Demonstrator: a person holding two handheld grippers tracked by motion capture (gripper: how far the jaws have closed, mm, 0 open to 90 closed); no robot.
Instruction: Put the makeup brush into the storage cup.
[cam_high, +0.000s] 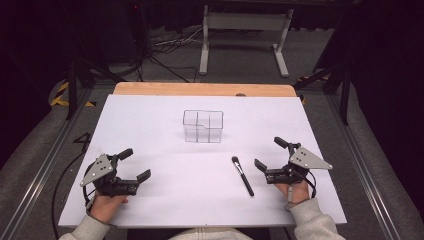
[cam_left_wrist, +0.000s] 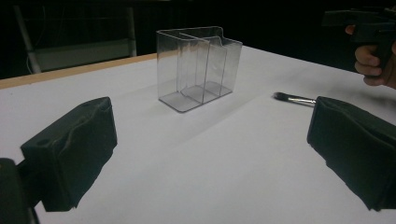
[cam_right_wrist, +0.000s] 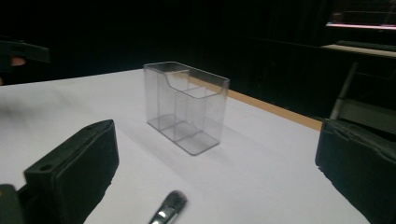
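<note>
Dark curtains and a metal stand frame surround a white desk (cam_high: 150, 115) with a wooden strip along its far edge. At the middle of the desk stands a clear plastic organizer (cam_high: 202, 126), upright, divided into compartments, all empty. A black-handled makeup brush (cam_high: 242, 175) lies flat toward the near right, bristles pointing at the organizer, likely meant for it. The left gripper (cam_high: 135, 165) rests near the near left corner, jaws spread, holding nothing. The right gripper (cam_high: 270, 153) sits just beside the brush, jaws spread wide and empty, seemingly placed to pick it up.
</note>
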